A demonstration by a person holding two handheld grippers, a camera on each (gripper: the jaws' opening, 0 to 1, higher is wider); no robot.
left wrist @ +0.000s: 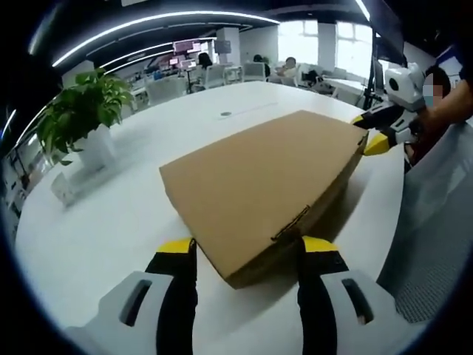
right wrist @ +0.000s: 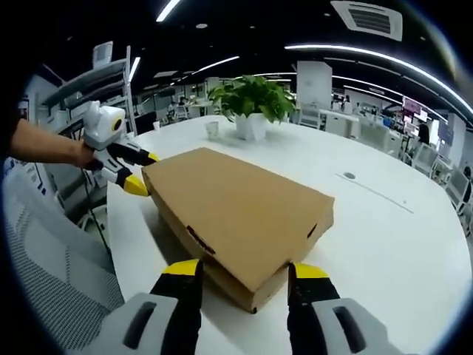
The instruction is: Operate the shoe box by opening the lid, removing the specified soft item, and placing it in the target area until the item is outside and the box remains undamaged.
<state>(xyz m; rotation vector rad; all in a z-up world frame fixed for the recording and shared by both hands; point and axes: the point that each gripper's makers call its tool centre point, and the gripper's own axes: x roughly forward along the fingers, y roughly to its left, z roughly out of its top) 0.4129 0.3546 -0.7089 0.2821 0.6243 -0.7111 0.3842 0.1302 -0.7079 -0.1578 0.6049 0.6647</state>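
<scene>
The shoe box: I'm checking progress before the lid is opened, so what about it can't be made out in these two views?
- Contents: the box has its lid down in both views, so the soft item is hidden.
- Grip: in the left gripper view, the left gripper straddles a corner; contact is unclear.
- Same for the right gripper in the right gripper view.
- Box underside: hidden against the table.

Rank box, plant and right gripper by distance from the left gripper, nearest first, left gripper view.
From the left gripper:
1. Cardboard box, its near corner between the open jaws.
2. Right gripper, at the box's far corner, right side.
3. Potted plant, on the white table, far left.
</scene>
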